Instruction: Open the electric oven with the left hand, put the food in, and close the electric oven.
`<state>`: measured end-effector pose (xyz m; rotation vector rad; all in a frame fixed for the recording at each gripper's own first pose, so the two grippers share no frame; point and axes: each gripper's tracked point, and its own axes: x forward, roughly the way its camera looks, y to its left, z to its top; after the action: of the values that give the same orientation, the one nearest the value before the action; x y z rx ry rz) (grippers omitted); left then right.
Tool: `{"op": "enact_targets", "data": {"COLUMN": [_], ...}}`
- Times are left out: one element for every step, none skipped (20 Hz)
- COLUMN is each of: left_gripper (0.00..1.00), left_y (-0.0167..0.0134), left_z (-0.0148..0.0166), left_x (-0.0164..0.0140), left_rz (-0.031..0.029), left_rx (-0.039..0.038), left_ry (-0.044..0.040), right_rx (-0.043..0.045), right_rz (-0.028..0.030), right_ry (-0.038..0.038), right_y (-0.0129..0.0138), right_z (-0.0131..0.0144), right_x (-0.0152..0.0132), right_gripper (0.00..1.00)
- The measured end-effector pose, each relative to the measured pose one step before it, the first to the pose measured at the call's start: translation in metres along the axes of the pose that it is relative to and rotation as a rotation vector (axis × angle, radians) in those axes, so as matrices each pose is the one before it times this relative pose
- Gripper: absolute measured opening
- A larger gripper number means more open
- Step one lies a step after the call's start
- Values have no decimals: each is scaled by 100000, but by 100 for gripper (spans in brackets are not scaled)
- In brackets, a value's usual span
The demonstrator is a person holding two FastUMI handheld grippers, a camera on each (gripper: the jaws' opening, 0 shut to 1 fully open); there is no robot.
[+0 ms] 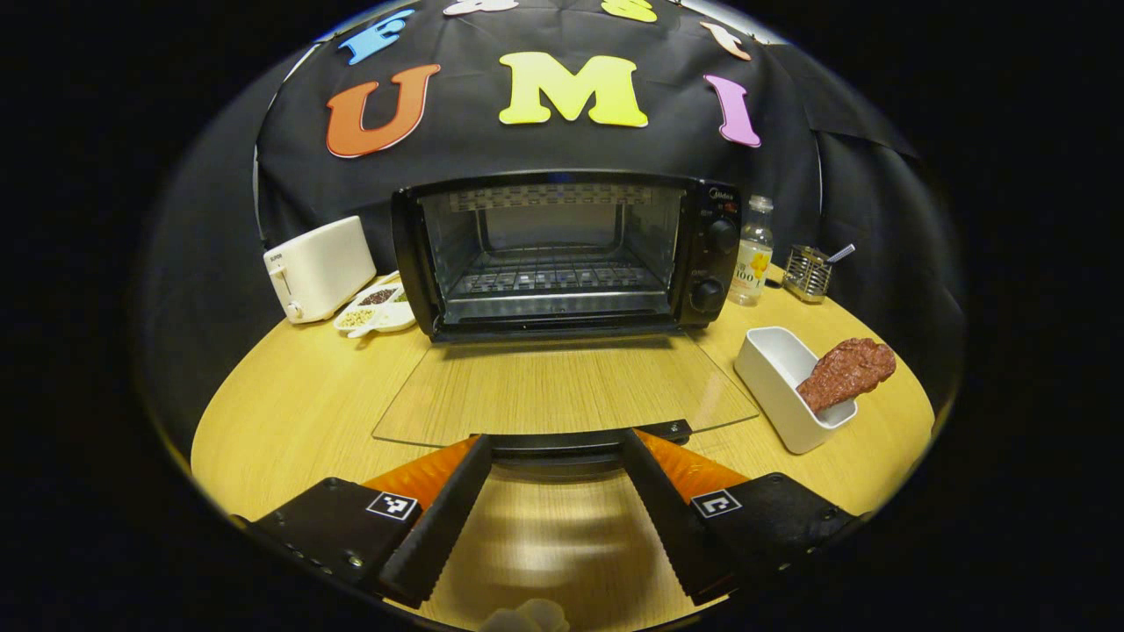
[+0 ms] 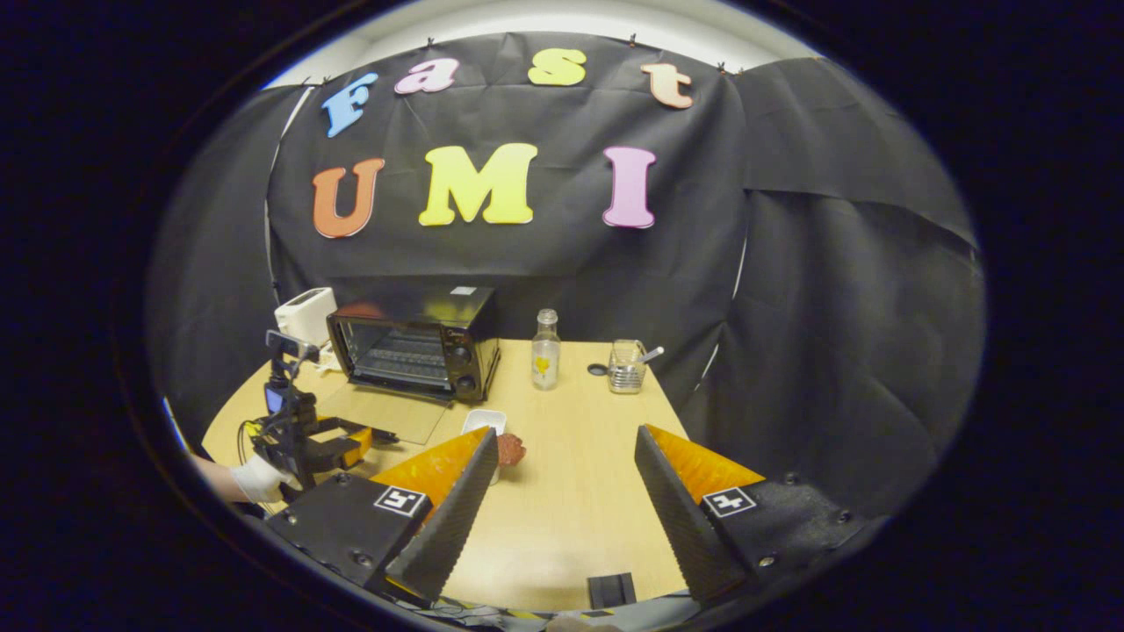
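Observation:
In the left gripper view the black electric oven stands with its glass door folded flat onto the wooden table. The door's dark handle lies between the tips of my left gripper, which is open and wide. To the right, a brown piece of food leans out of a white dish. In the right gripper view my right gripper is open above the table and holds nothing. The food and dish lie just beyond its left finger. Farther left, a gloved hand holds the left gripper at the oven.
A white toaster and a plate of seeds sit left of the oven. A small bottle and a metal mesh holder stand to its right. The table's round edge runs close behind both grippers.

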<state>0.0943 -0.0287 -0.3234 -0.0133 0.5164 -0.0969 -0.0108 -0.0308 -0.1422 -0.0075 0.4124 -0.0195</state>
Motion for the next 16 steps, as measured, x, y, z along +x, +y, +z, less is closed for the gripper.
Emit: {"op": "enact_targets", "data": {"left_gripper": [97, 97, 96, 96, 97, 97, 97, 97, 97, 97, 97, 97, 97, 97, 97, 97], "left_y": [395, 344, 427, 558, 495, 180, 222, 143, 55, 30, -106, -202, -190, 26, 132, -30], "left_z": [808, 763, 915, 699, 914, 834, 910, 987, 1005, 1127, 852, 758, 866, 797, 698, 618], "left_x": [-1007, -1084, -1264, -1310, -1392, -1361, -1309, -1407, -1401, -1151, -1160, -1038, -1042, -848, -745, -728], "left_rz": [485, 553, 635, 1437, 1241, 1173, 1534, 1175, 1363, 1156, 1511, 1273, 1521, 2323, 2639, 2125], "left_rx": [-271, -895, -1142, -626, -678, -876, 94, 365, 689, 492, -563, -1351, -1441, -455, 80, 4], "left_ry": [-2626, -2462, -1963, -1376, -1643, -844, -1451, -1097, -1358, -1644, -703, -734, -876, -690, -496, -472], "right_rx": [-243, 386, 682, 679, 471, 832, 657, 589, 1796, 1600, 1819, 2569, 2938, 3191, 1973, 1776], "right_rz": [2385, 2688, 2576, 3090, 3448, 3551, 3644, 3658, 3659, 3938, 3242, 3525, 3656, 4184, 2918, 3090], "right_ry": [2216, 1569, 2100, 2186, 2331, 2694, 3056, 3610, 3894, 4164, 4232, 4046, 3738, 3856, 3271, 2865], "right_y": [104, 83, -38, 86, 228, 131, 196, 50, -32, 21, -238, -162, 130, 221, 72, 220], "right_z": [-556, -334, -381, -503, -516, -373, -495, -676, -625, -625, -664, -393, -331, -316, -285, -183], "right_x": [1353, 1531, 1493, 1529, 1711, 1622, 1924, 1771, 1805, 1686, 1648, 1443, 1269, 1307, 895, 834], "right_gripper": [99, 99, 99, 99, 99, 99, 99, 98, 97, 93, 92, 89, 87, 81, 79, 67]}}
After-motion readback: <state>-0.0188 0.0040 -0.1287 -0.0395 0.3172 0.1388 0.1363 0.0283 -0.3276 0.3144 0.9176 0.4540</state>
